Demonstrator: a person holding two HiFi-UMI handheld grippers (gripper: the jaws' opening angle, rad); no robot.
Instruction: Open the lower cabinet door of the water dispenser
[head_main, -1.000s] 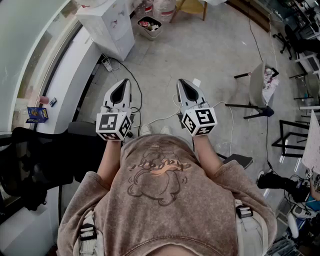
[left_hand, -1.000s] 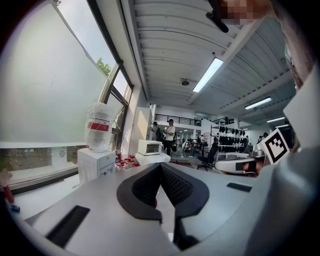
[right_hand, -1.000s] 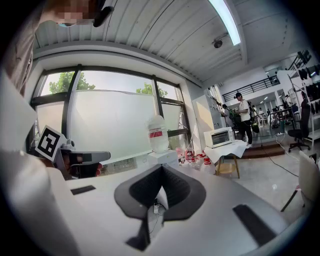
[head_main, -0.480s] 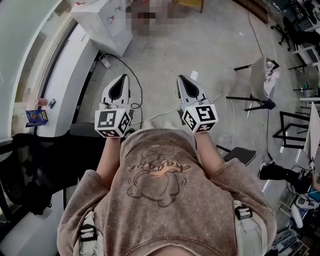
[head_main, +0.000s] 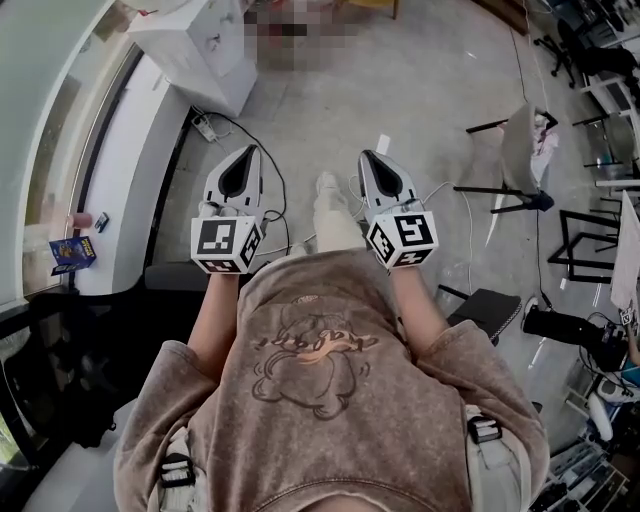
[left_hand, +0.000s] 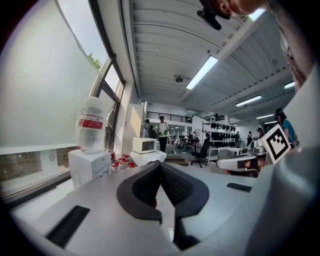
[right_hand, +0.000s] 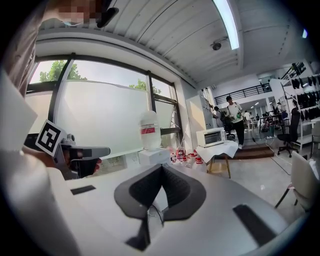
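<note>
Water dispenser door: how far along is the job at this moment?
Nothing looks done: the water dispenser stands well ahead across the floor, untouched. In hand: nothing; the left gripper and right gripper are shut and empty, held out in front. Left: reach the dispenser, take its lower cabinet door, pull it open.

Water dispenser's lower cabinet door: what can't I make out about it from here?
Left gripper view: the left gripper hides the water dispenser below its upper part; door unseen.
Right gripper view: the right gripper does likewise; only bottle and top show, small.
Head view: dispenser seen from above, cut by the top edge; door indistinguishable.
</note>
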